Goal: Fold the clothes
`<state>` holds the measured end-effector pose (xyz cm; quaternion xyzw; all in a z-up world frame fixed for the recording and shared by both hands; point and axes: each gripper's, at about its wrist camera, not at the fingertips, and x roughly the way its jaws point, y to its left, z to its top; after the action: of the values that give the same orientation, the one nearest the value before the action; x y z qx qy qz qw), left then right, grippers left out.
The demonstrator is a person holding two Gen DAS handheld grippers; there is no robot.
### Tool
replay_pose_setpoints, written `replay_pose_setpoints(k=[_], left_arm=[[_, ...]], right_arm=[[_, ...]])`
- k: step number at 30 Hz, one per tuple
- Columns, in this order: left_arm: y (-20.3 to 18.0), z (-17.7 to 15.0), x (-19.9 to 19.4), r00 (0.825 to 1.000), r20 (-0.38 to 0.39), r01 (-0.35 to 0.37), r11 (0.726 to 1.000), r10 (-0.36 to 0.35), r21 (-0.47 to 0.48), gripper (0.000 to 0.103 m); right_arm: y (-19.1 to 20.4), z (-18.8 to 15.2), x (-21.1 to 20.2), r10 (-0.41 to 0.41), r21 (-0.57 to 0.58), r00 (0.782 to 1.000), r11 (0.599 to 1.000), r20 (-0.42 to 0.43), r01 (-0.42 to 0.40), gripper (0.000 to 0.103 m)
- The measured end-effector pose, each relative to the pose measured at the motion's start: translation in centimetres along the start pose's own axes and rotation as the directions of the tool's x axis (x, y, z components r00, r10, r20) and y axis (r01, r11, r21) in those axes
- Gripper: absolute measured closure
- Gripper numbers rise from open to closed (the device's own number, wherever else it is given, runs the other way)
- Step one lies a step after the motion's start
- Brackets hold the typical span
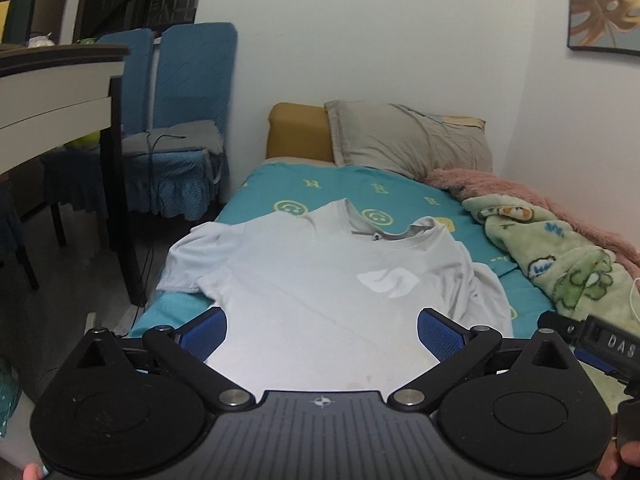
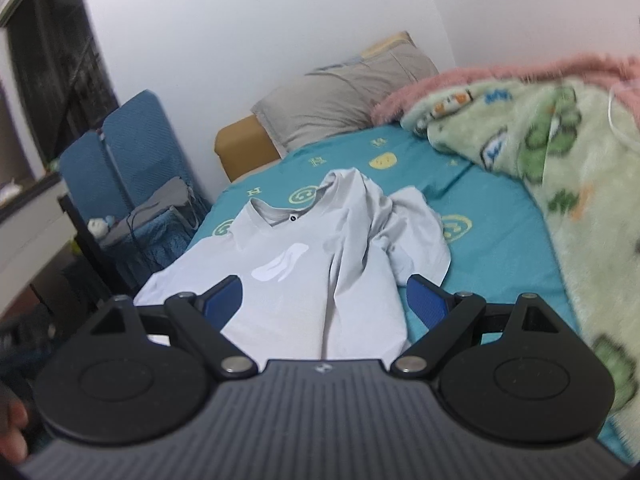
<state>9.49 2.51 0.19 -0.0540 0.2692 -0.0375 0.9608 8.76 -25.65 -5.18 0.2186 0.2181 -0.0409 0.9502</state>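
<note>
The left gripper (image 1: 322, 330) is closest. Its two blue pads (image 1: 204, 332) are spread wide apart and hold nothing. They hang over the bottom part of the shirt. The right gripper (image 2: 324, 306) is wide open too, and it holds nothing. One of its blue pads (image 2: 226, 304) is over the shirt and the other is over the sheet. A bit of the right gripper also peeks in at the right edge of the left view.

The white T-shirt (image 1: 320, 280) lies face up on the bed, between the grippers and the pillow. Its neck points to the far end of the bed. It has a pale white mark (image 1: 387, 282) on the chest. One sleeve (image 1: 188, 256) hangs over the bed's edge by the chairs. The other side of the shirt is bunched up, with its sleeve (image 2: 416, 232) folded over in a lump.

Under the shirt is a teal sheet (image 1: 280, 184) with smiley faces on it. A green fuzzy blanket (image 1: 560, 256) with cartoon shapes lies piled just beside the shirt. A pink blanket (image 1: 520, 192) sits behind it.

Farther away is a grey pillow (image 1: 412, 140) against the white wall (image 1: 380, 40). Two blue chairs (image 1: 176, 92) stand next to the bed, beside a table (image 1: 56, 88). A leaf picture (image 1: 604, 4) hangs on the wall.
</note>
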Motion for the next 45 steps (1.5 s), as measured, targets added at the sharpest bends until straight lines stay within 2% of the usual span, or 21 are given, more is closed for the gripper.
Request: replay_pose_setpoints(k=[3,6,9,12,14,17,20,23,24,25,26,28,32,37,39,41,42,44,45], left_arm=[[1.2,-0.4,0.2,0.999,-0.030,-0.028,0.999,0.027,-0.025,0.000],[2.2,-1.1,1.1,0.994,-0.091,-0.069,0.993,0.060,-0.096,0.000],[2.8,-1.7,2.4,0.987,-0.156,-0.068,0.989,0.048,-0.130,0.000],[2.9,-2.3,3.6,0.982,-0.186,-0.054,0.990,0.029,-0.132,0.000],[3.0,-2.7,4.6,0.980,-0.197,-0.050,0.990,0.024,-0.131,0.000],[2.9,-3.1,6.9,0.974,-0.226,-0.050,0.988,0.015,-0.149,0.000],[2.9,-3.3,9.2,0.967,-0.255,-0.041,0.984,-0.005,-0.173,0.000],[2.7,-3.5,10.7,0.960,-0.278,-0.036,0.983,-0.016,-0.179,0.000],[2.7,-3.6,11.0,0.959,-0.281,-0.035,0.983,-0.017,-0.179,0.000],[2.7,-3.7,11.3,0.958,-0.285,-0.034,0.983,-0.018,-0.178,0.000],[2.7,-3.8,11.5,0.957,-0.288,-0.035,0.984,-0.018,-0.177,0.000],[2.7,-3.9,11.6,0.956,-0.292,-0.039,0.983,-0.015,-0.180,0.000],[2.7,-3.8,11.4,0.961,-0.277,-0.043,0.983,-0.008,-0.177,0.000],[2.4,-3.5,11.3,0.971,-0.240,-0.043,0.987,0.005,-0.152,0.000],[2.2,-3.5,11.5,0.970,-0.241,-0.043,0.989,0.008,-0.141,0.000],[1.9,-3.7,11.7,0.969,-0.248,-0.042,0.991,0.009,-0.128,0.000],[1.7,-3.8,11.7,0.969,-0.248,-0.042,0.992,0.011,-0.116,0.000],[1.4,-3.9,11.7,0.968,-0.249,-0.041,0.995,0.017,-0.095,0.000],[1.3,-4.0,11.6,0.968,-0.251,-0.042,0.995,0.019,-0.088,0.000]], right_arm=[[-1.8,0.8,2.5,-0.030,0.079,0.999,0.996,-0.023,0.032,0.013],[-3.5,1.5,5.0,-0.058,0.157,0.997,0.985,-0.048,0.065,0.013],[-5.6,2.3,7.9,-0.088,0.236,0.993,0.966,-0.079,0.105,0.013],[-9.4,2.5,11.9,-0.105,0.374,0.987,0.916,-0.119,0.142,0.014],[-11.6,2.1,14.2,-0.104,0.453,0.984,0.877,-0.142,0.158,0.022],[-13.2,1.3,16.7,-0.096,0.486,0.982,0.858,-0.163,0.165,0.025],[-12.9,1.1,18.1,-0.106,0.426,0.982,0.890,-0.157,0.164,0.028],[-11.6,1.1,19.1,-0.089,0.346,0.983,0.927,-0.162,0.141,0.044],[-11.1,1.1,19.4,-0.088,0.315,0.982,0.939,-0.167,0.137,0.059],[-10.8,1.3,19.7,-0.091,0.286,0.981,0.948,-0.172,0.138,0.083],[-10.4,1.6,19.9,-0.096,0.259,0.980,0.956,-0.176,0.140,0.095],[-9.8,2.1,20.4,-0.106,0.206,0.977,0.968,-0.183,0.144,0.097],[-10.5,5.3,19.6,-0.219,0.136,0.972,0.964,-0.089,0.229,0.097],[-14.5,8.8,18.4,-0.370,0.140,0.929,0.921,0.031,0.363,0.097],[-16.5,8.7,17.8,-0.377,0.184,0.925,0.913,0.045,0.364,0.095],[-18.3,8.3,17.6,-0.327,0.266,0.945,0.911,0.000,0.316,0.091],[-18.6,8.0,17.3,-0.302,0.287,0.953,0.912,-0.019,0.294,0.086],[-18.4,7.5,16.5,-0.252,0.306,0.966,0.917,-0.048,0.255,0.050],[-18.4,7.2,16.1,-0.227,0.315,0.972,0.919,-0.061,0.235,0.023]])
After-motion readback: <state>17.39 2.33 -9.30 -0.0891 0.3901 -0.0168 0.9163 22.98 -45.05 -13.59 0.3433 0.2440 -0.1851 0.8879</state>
